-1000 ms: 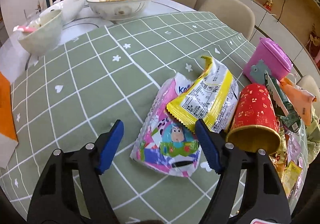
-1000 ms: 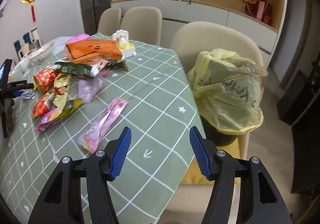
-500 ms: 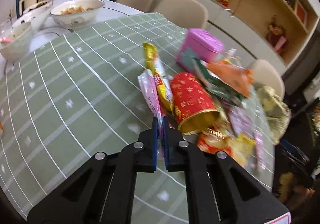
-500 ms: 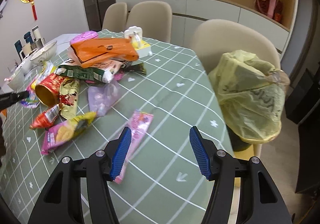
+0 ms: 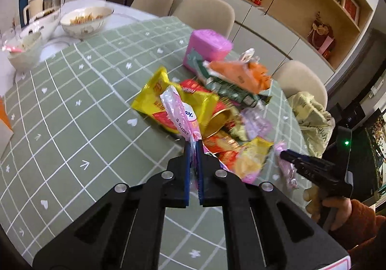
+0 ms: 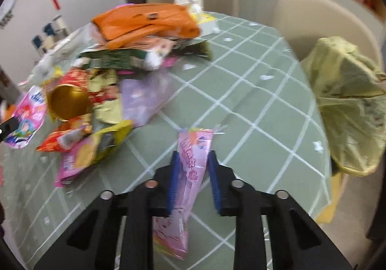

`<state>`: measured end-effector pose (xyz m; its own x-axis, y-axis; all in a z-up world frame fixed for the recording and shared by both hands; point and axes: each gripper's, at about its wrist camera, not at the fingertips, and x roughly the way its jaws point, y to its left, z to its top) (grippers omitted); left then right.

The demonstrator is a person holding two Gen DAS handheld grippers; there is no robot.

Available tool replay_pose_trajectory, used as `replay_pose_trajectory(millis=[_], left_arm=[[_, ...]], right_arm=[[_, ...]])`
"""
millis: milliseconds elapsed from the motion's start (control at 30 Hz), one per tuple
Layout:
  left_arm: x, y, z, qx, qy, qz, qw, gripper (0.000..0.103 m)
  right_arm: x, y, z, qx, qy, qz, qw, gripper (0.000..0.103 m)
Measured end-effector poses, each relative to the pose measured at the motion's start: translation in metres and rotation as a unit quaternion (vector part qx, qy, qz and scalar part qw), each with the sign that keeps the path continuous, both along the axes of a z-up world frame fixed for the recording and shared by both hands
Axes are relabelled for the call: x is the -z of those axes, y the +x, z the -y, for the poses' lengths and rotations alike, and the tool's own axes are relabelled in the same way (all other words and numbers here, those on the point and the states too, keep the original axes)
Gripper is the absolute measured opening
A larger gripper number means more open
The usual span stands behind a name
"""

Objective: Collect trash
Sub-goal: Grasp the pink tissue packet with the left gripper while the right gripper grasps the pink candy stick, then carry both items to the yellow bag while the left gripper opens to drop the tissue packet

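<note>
My left gripper (image 5: 193, 147) is shut on the edge of a pink cartoon snack packet (image 5: 177, 112) and holds it up over the green checked tablecloth (image 5: 72, 125). A yellow wrapper (image 5: 154, 103) lies just behind it. My right gripper (image 6: 193, 156) straddles a long pink wrapper (image 6: 191, 163) that lies flat on the cloth; its jaws stand on both sides of it with small gaps. The right gripper (image 5: 289, 156) also shows in the left wrist view. A bin lined with a yellow-green bag (image 6: 349, 101) stands at the table's right edge.
A heap of wrappers (image 6: 101, 91) with a red and gold cup (image 6: 67, 101), an orange bag (image 6: 144, 21) and a pink box (image 5: 207, 48) covers the table's middle. Bowls (image 5: 84, 21) and flasks stand at the far end. Beige chairs (image 6: 313, 19) ring the table.
My left gripper shut on the pink cartoon packet and lifted it. My right gripper moved forward over the long pink wrapper and its jaws narrowed around it.
</note>
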<state>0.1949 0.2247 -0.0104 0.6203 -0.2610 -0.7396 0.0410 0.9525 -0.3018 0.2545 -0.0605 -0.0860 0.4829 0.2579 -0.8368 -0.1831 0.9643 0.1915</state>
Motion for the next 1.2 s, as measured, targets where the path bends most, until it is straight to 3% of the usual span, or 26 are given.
replay_pose_trajectory(millis=[67,233,467,533,600,700,733,767,800,867,933,1200], left_arm=[[-0.013,-0.004,0.010,-0.001,0.002,0.015,0.9999,0.004],[-0.044,-0.008,0.044,-0.001,0.010,0.050,0.9987,0.004],[-0.075,0.011,0.107,0.006,0.002,0.075,0.9972,0.004],[-0.081,0.017,0.125,0.012,0.010,0.086,0.9962,0.004],[-0.087,0.025,0.143,0.013,0.002,0.092,0.9957,0.004],[-0.086,0.032,0.161,0.014,0.001,0.093,0.9956,0.004],[-0.083,0.033,0.164,0.014,0.000,0.090,0.9959,0.004],[-0.078,0.034,0.167,0.014,-0.003,0.083,0.9964,0.004],[-0.072,0.035,0.168,0.011,-0.007,0.077,0.9970,0.004],[-0.060,0.034,0.166,0.006,-0.017,0.063,0.9979,0.004],[-0.048,0.031,0.163,-0.001,-0.023,0.049,0.9986,0.004],[-0.009,0.012,0.118,-0.026,-0.030,0.003,0.9992,0.004]], right_arm=[[-0.016,-0.004,0.002,-0.016,0.002,0.024,1.000,0.010],[-0.059,-0.005,0.020,-0.042,0.023,0.080,0.996,0.009],[-0.104,0.007,0.075,-0.046,0.046,0.128,0.990,0.009],[-0.107,0.013,0.089,-0.061,0.043,0.117,0.990,0.009],[-0.103,0.015,0.096,-0.082,0.046,0.102,0.990,0.009],[-0.092,0.004,0.095,-0.132,0.038,0.114,0.984,0.011],[-0.083,-0.001,0.092,-0.159,0.047,0.118,0.979,0.021],[-0.076,-0.003,0.089,-0.170,0.054,0.110,0.978,0.039],[-0.068,-0.002,0.087,-0.176,0.061,0.097,0.978,0.043],[-0.047,-0.001,0.079,-0.187,0.072,0.054,0.978,0.044],[-0.035,-0.005,0.067,-0.195,0.050,0.039,0.979,0.044],[-0.008,-0.013,0.028,-0.187,-0.001,0.053,0.981,0.044]])
